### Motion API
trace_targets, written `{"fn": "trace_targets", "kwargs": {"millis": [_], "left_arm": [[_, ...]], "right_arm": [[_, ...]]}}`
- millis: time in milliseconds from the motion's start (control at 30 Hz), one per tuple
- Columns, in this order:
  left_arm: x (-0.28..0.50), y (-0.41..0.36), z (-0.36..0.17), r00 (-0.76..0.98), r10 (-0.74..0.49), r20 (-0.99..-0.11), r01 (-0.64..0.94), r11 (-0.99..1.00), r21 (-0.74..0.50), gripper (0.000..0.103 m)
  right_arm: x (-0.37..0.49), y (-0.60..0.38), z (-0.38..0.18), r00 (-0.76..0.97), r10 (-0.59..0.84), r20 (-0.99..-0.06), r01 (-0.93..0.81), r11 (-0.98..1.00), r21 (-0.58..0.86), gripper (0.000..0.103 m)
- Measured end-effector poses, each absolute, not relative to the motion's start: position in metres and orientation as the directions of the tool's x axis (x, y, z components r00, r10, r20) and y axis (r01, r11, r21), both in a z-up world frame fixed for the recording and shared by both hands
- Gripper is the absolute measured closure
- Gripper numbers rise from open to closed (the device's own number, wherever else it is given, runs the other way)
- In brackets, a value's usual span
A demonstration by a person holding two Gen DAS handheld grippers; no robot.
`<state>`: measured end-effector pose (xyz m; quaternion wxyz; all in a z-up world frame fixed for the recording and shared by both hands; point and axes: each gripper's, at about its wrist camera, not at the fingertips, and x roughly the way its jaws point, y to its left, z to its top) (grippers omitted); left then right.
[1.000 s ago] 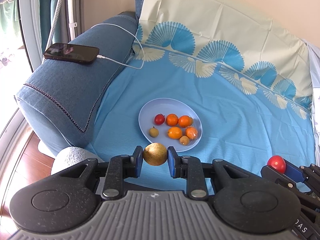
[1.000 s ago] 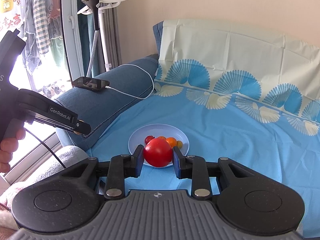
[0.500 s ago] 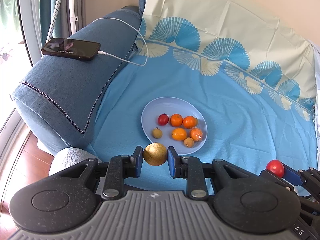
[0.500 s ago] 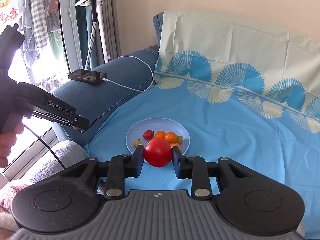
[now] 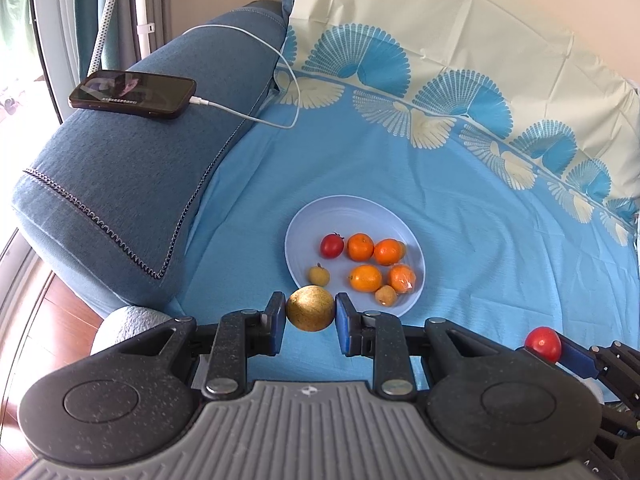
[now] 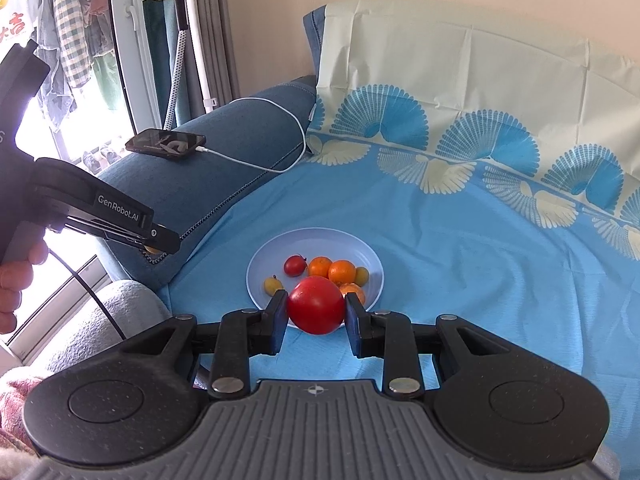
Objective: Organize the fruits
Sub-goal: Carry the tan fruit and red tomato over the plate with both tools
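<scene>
My left gripper (image 5: 310, 312) is shut on a round golden-brown fruit (image 5: 310, 307), held above the near edge of a pale blue plate (image 5: 320, 216) on the blue bedsheet. The plate holds a small red tomato (image 5: 331, 245), several oranges (image 5: 366, 278) and small yellow-brown fruits (image 5: 318, 275). My right gripper (image 6: 316, 314) is shut on a large red tomato (image 6: 316, 310), held just short of the plate (image 6: 316, 240); that tomato also shows at the left wrist view's lower right (image 5: 543, 343). The left gripper shows side-on in the right wrist view (image 6: 160, 240).
A blue sofa arm (image 5: 120, 184) rises left of the plate, with a black phone (image 5: 132, 94) and its white charging cable (image 5: 280, 120) on top. A patterned cover (image 5: 440, 92) lines the back. A garment steamer stand (image 6: 180, 40) and window are at the left.
Both grippers have moved forward toward the plate, each still holding its fruit; the plate now looms larger in both views.
</scene>
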<state>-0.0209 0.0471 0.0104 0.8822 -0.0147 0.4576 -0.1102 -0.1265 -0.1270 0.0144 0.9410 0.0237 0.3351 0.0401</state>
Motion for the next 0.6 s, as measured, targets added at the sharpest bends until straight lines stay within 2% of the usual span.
{"fn": "trace_targets", "kwargs": {"millis": [600], "left_arm": [[0.071, 0.013, -0.037, 0.507, -0.175, -0.844, 0.194, 0.977, -0.086, 0.074]], "right_arm": [[-0.035, -0.135, -0.027, 0.721, 0.122, -0.682, -0.063, 0.992, 0.110, 0.072]]}}
